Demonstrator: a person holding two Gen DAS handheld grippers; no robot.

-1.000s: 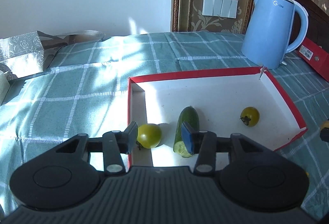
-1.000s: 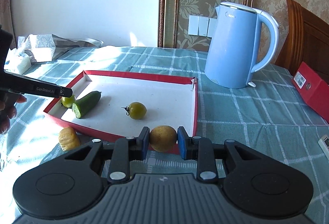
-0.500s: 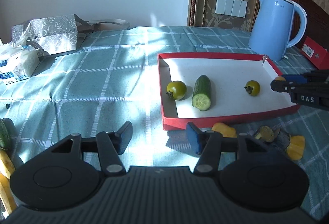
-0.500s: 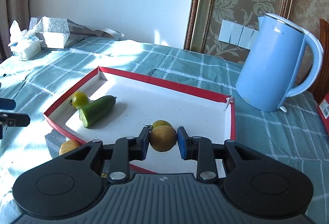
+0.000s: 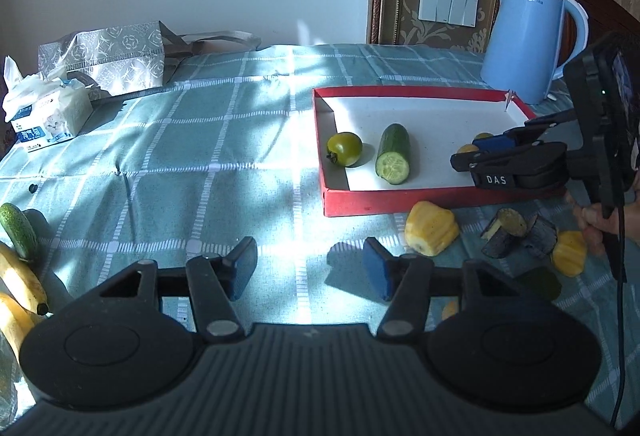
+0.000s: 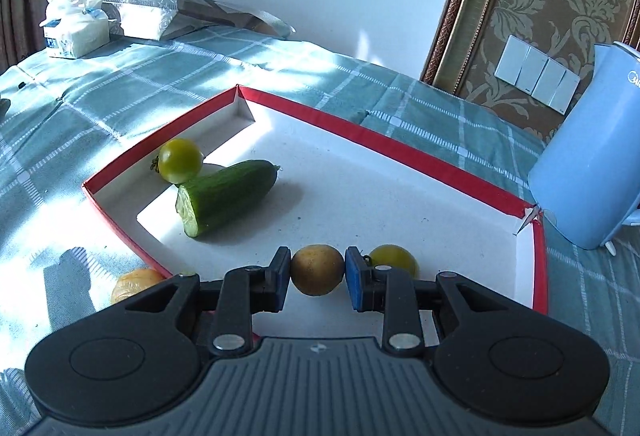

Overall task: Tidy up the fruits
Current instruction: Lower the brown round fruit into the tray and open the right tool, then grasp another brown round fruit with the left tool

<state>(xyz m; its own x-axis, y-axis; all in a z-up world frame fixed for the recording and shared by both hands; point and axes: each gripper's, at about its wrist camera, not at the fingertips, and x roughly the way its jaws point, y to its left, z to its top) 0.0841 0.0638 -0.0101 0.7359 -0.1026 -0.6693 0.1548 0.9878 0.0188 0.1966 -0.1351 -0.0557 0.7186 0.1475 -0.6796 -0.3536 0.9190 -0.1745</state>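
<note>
The right gripper [image 6: 317, 271] clamps a small brown fruit [image 6: 317, 269] over the red tray [image 6: 384, 146], beside a green tomato [image 6: 394, 258]. The left gripper [image 5: 310, 270] hangs released over the tablecloth [image 5: 200, 164] before the tray, with yellow chunks [image 5: 430, 228] near its front wall; a cut cucumber [image 6: 226, 196] and another tomato [image 6: 180, 160] lie inside.

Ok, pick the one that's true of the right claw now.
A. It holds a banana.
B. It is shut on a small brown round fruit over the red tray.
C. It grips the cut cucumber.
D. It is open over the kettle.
B: the right claw pinches the small brown round fruit between its pads above the red tray, while the cut cucumber lies loose inside.
</note>
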